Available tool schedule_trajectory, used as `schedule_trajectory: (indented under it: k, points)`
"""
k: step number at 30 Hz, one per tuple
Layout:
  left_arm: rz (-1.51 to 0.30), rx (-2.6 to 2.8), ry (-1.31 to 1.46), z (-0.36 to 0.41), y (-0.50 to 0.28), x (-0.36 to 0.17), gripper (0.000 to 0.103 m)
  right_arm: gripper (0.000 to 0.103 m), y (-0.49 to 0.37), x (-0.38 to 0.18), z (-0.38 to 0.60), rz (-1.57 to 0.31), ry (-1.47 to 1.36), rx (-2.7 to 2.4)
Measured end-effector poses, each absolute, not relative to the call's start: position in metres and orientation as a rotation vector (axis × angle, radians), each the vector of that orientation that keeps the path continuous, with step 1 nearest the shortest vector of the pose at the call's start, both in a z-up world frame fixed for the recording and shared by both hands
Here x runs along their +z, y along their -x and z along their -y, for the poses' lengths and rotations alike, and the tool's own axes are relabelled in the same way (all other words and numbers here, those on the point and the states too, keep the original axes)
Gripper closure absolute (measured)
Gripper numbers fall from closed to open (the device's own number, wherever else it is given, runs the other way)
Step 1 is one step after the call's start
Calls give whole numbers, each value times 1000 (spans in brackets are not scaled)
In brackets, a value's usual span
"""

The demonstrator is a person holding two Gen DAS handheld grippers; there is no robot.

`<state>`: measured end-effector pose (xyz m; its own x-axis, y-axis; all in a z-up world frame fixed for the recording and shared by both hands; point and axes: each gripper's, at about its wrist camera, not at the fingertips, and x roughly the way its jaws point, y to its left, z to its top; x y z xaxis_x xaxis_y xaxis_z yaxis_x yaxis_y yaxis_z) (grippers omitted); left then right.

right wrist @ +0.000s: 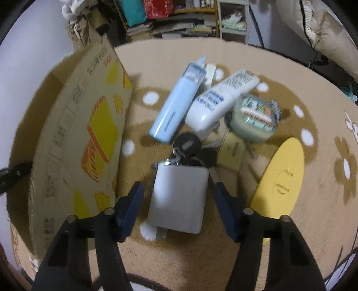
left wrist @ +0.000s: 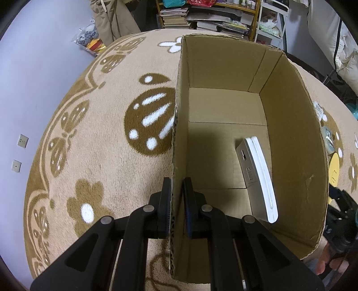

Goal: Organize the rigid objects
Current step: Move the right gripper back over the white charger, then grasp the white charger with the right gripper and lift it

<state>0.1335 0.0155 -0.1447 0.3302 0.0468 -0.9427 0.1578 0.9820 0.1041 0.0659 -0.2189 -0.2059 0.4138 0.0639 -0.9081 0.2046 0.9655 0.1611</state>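
Tan carpet [left wrist: 107,161], plush, patterned with brown flowers, butterflies and white dots. Pale lilac wall [left wrist: 33,73] to the left, two small wall plates [left wrist: 23,140] on it. Wooden bookshelf [left wrist: 201,15] at the back, crammed with stacked books and papers. Beige coat [left wrist: 111,20] hanging beside it. White rack [right wrist: 233,20] holds folded cloth. Cream padded jacket [right wrist: 324,29] at right.

Dim indoor light, soft shadows, fisheye bending at edges, right view motion-blurred.
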Motion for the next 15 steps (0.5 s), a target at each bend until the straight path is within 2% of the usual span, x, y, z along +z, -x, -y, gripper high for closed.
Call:
schedule_trajectory:
  k: [7, 10, 15]
  points:
    - [-1241, -76, -186, -17, -132, -146, 93, 35, -68, -217, 203, -1186, -166, -106]
    - [-1242, -75, -181, -18, -132, -146, 93, 41, -66, -222, 200, -1202, -140, -123]
    - [-1242, -74, -181, -19, -132, -147, 93, 43, -62, -223, 197, -1202, -140, -132]
